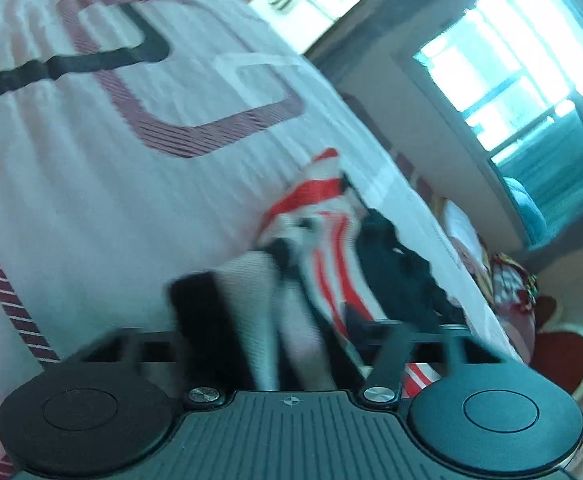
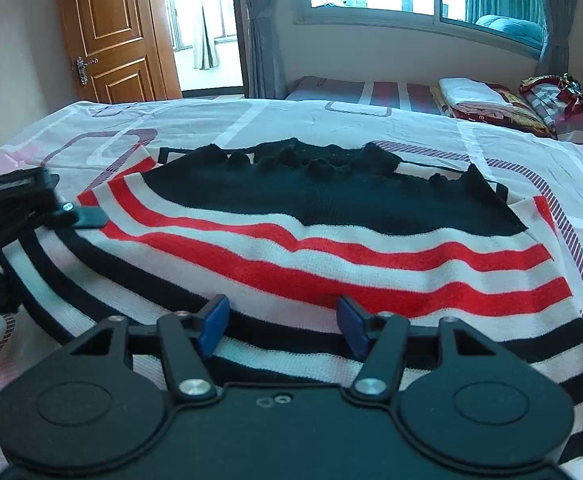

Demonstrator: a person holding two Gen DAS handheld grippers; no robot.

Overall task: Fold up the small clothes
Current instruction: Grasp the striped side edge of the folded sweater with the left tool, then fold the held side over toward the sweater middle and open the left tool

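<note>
Right tool [image 2: 283, 322] wide, straddling near hem of striped garment [image 2: 331, 256], stripes running crosswise on bed [image 2: 411, 124]; left tool [image 2: 87, 216] at its left edge, grip unclear

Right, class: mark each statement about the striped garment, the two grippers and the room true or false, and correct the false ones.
1. The striped knit garment lies on a bare wooden table. False: it lies on a patterned bedsheet.
2. The right gripper has blue finger pads. True.
3. The right gripper's jaws are pressed fully together. False: they stand apart over the garment's hem.
4. The left gripper is at the garment's left edge. True.
5. The wooden door lies flat on the bed. False: it stands upright.
</note>
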